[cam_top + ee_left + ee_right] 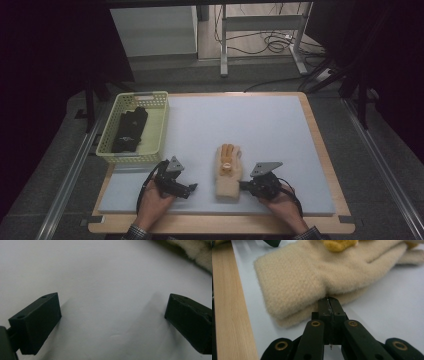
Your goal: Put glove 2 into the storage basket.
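While your left hand (152, 202) rests at the near edge of the table (320, 135), the left gripper (192, 188) it holds lies low over the pale blue mat (260, 125), pointing toward the cream glove (228, 172) but stopping short of it. From the left gripper view, its two black jaws stand wide apart with bare mat between them, and a fuzzy corner of the glove shows at the upper right, well clear of either jaw. Your right hand (280, 202) brings the right gripper (242, 186) in from the other side, its tip touching the cuff end of the glove. From the right gripper view, those jaws are pressed together with no gap between them, right at the lower edge of the glove's cuff; you cannot tell whether any fabric is pinched between them or whether the closed tip is only butting against the edge. The glove lies flat on the mat between your two grippers, fingers pointing away from you, cuff toward you, with a yellow-orange patch (227, 162) on its back. Off to your left, at the mat's far-left corner, a pale yellow basket (162, 122) holds a pair of black gloves (129, 130).
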A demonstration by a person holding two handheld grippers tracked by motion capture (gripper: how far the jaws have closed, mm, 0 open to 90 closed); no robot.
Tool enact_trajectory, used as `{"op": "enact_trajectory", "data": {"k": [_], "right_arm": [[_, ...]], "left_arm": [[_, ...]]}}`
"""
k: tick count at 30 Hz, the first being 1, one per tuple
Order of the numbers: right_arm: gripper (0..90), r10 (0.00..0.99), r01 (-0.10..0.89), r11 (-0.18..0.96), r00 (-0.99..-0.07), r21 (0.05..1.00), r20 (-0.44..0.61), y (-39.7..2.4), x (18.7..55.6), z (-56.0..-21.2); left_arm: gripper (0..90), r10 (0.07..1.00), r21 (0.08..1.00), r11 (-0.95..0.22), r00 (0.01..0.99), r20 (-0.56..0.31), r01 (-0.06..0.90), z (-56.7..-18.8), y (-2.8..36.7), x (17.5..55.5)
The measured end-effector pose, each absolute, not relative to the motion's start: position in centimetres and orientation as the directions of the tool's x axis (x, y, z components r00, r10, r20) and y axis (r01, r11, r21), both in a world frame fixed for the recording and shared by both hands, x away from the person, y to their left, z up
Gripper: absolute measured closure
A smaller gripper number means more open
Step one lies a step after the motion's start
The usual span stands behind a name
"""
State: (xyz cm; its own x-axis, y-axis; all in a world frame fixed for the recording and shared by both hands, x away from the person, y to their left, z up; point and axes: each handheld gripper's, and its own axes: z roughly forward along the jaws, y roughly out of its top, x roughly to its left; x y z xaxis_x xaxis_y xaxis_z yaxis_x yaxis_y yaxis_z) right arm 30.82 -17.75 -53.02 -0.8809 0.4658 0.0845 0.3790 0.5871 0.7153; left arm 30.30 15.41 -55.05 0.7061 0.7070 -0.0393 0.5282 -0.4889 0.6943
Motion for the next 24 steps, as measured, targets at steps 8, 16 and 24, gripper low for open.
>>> {"op": "enact_trajectory", "data": {"k": [8, 16, 24], "right_arm": [[88.3, 0.45, 0.355, 0.599, -0.891, 0.718, 0.065, -15.5, 30.9, -53.2], [87.9, 0.44, 0.349, 0.591, -0.895, 0.728, 0.072, -14.4, 31.4, -53.4], [87.8, 0.444, 0.336, 0.593, -0.895, 0.732, 0.051, -13.2, 31.7, -53.5]], "left_arm": [[0.6, 0.707, 0.694, -0.489, 0.706, -0.04, 0.529, -55.1, 15.4, 30.3], [2.0, 0.712, 0.694, -0.482, 0.701, -0.046, 0.535, -55.0, 15.5, 30.2], [4.9, 0.696, 0.696, -0.493, 0.717, -0.044, 0.521, -55.0, 16.3, 30.0]]}}
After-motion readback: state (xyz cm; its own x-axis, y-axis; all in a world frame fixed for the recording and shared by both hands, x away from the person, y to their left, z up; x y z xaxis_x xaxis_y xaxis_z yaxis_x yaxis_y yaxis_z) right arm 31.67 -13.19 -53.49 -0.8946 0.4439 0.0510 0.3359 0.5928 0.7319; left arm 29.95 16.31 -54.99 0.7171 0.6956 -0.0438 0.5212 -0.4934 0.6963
